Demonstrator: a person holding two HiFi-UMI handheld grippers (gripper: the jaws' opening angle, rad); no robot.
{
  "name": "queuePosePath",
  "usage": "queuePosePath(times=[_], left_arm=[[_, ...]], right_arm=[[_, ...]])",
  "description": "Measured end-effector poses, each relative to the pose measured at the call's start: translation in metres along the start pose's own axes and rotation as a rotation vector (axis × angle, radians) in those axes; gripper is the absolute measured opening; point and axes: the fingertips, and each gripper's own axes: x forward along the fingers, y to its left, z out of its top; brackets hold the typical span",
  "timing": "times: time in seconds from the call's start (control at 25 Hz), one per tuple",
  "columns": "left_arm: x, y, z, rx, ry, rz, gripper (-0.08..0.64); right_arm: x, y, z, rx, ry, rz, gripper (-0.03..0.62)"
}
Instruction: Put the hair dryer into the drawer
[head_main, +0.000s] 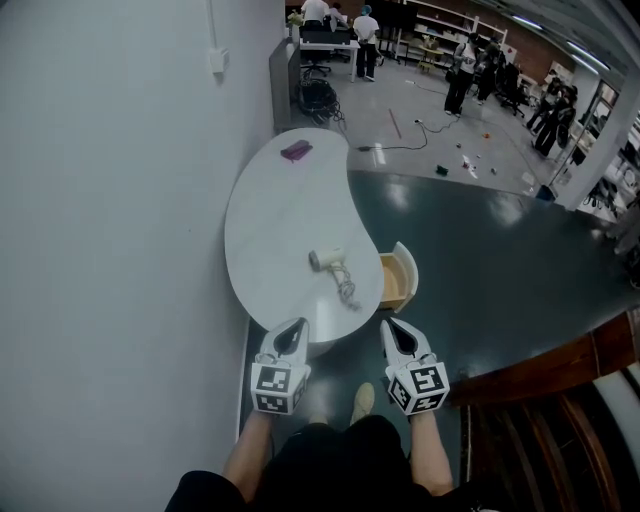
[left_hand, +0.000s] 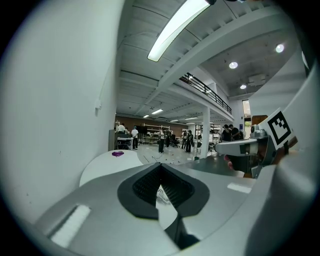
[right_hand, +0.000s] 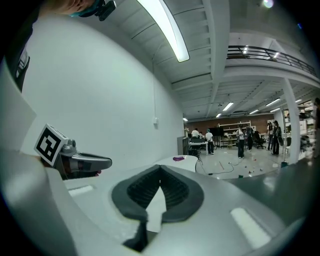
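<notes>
In the head view the cream hair dryer (head_main: 329, 261) lies on the white kidney-shaped table (head_main: 280, 215), its coiled cord (head_main: 347, 292) trailing toward the near edge. At the table's right side the wooden drawer (head_main: 398, 278) stands pulled open. My left gripper (head_main: 297, 326) and right gripper (head_main: 389, 326) hover side by side just short of the table's near edge, both shut and empty. A bit of the cord (left_hand: 162, 195) shows through the left gripper (left_hand: 160, 165); the right gripper (right_hand: 160, 168) frames bare tabletop.
A purple object (head_main: 296, 151) lies at the table's far end, beside the white wall (head_main: 120, 200). Beyond it are a desk, cables on the dark floor (head_main: 480, 260) and several people (head_main: 463, 68) standing. A wooden ledge (head_main: 560, 365) runs at the lower right.
</notes>
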Motion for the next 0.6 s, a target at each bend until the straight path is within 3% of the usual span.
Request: queuePosePath(times=[0.6], left_arm=[[0.128,0.046,0.003,-0.057,0.036,0.114,0.005]], right_arm=[[0.140,-0.077,-0.002,0.002,0.073,0.149,0.002]])
